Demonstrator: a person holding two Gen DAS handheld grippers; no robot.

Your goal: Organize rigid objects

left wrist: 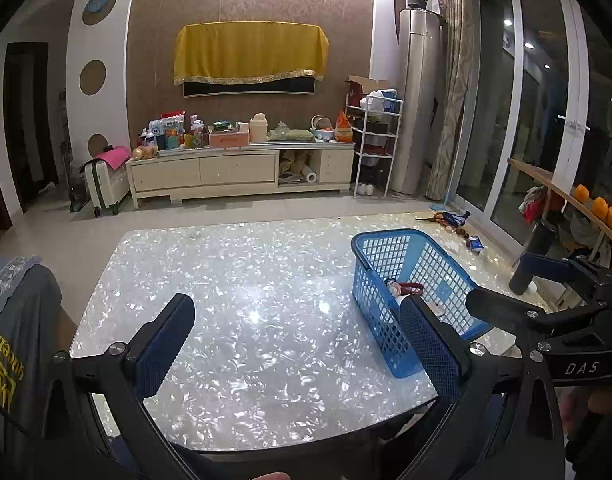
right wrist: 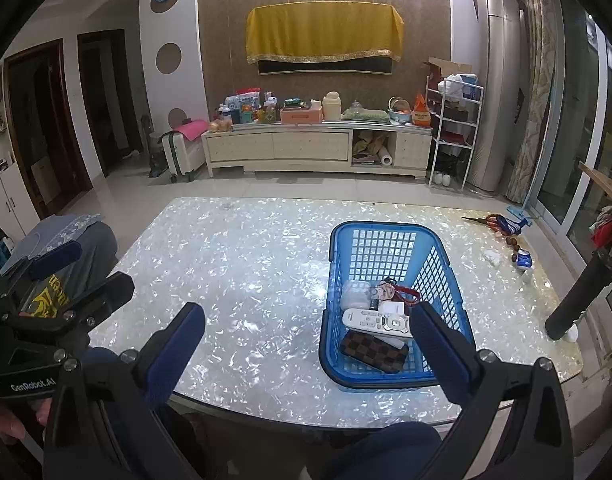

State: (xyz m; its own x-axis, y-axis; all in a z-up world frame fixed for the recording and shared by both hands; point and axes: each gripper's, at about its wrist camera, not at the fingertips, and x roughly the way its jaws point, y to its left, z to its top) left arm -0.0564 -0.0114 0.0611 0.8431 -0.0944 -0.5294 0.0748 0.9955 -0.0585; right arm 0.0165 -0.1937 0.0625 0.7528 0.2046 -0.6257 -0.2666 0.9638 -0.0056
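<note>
Living-room setting: a shell-patterned tabletop [right wrist: 242, 264] is filling the foreground, with a television cabinet [right wrist: 314, 148] and a cloth-draped screen [right wrist: 326, 36] standing behind it. A blue plastic basket [right wrist: 386, 378] is sitting on the right half of the table and is holding the collected rigid objects: a white remote control [right wrist: 376, 322], a brown checkered wallet [right wrist: 372, 352], a clear plastic piece [right wrist: 356, 294] and a red-strapped item [right wrist: 406, 292]. The left gripper [left wrist: 296, 340] is hovering over bare table just left of the basket, its jaws standing wide apart and holding nothing. The right gripper [right wrist: 308, 344] is hovering over the near edge of the table, its jaws likewise spread and empty, with one finger overlapping the basket's near right corner in view. Small loose items [right wrist: 506, 228], including what may be scissors, are lying near the far right edge, well apart from the basket. Judged from this layout, the sorting is appearing largely complete, with both tools between placements. The next move is calling either for a reach to the far right items, if they belong to the task, or for a withdrawal.
</note>
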